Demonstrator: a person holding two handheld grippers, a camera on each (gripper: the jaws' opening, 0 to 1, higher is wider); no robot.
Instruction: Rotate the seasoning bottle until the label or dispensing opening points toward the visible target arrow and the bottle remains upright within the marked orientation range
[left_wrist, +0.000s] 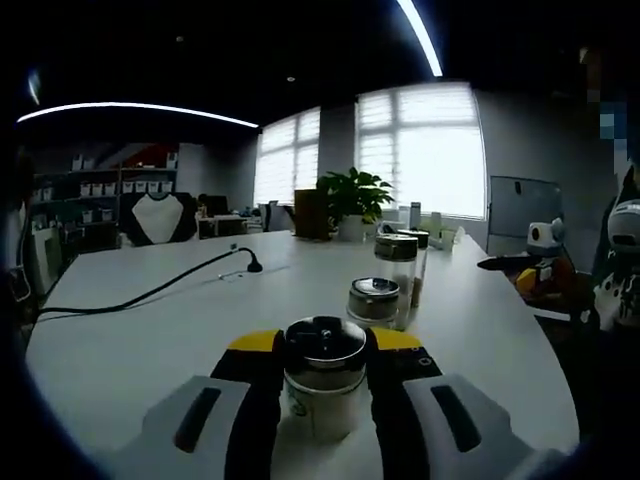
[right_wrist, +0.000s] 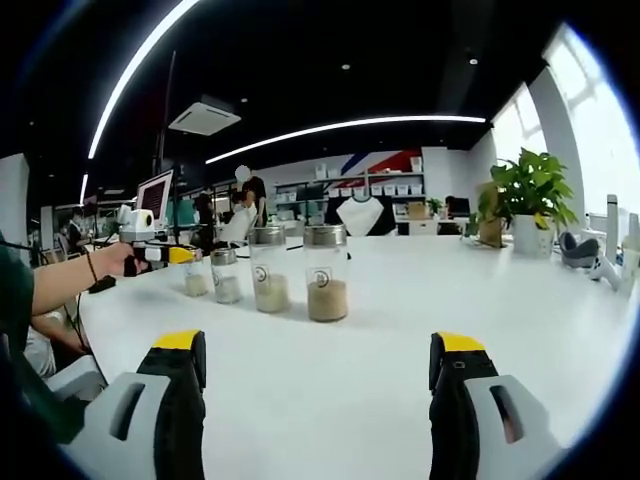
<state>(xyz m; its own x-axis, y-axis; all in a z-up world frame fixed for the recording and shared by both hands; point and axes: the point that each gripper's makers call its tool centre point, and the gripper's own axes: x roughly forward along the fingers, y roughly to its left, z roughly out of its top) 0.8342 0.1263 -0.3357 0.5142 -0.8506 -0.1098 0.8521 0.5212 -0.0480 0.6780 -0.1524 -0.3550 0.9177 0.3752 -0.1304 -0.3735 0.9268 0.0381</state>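
Note:
A small seasoning bottle (left_wrist: 324, 385) with a metal lid and pale contents stands upright on the white table (left_wrist: 150, 350). My left gripper (left_wrist: 325, 345) is shut on it, one yellow-tipped jaw on each side. In the right gripper view the same bottle (right_wrist: 195, 277) sits at the left end of a row, with the left gripper (right_wrist: 172, 256) and a person's hand (right_wrist: 110, 262) on it. My right gripper (right_wrist: 318, 375) stands open over bare table, well short of the row.
More bottles stand beyond: a short one (left_wrist: 374, 298) and a tall one (left_wrist: 396, 262); in the right gripper view, three more in the row (right_wrist: 227, 274) (right_wrist: 268, 268) (right_wrist: 327, 272). A black cable (left_wrist: 150, 292) crosses the table's left side. A potted plant (left_wrist: 352, 197) stands at the far edge.

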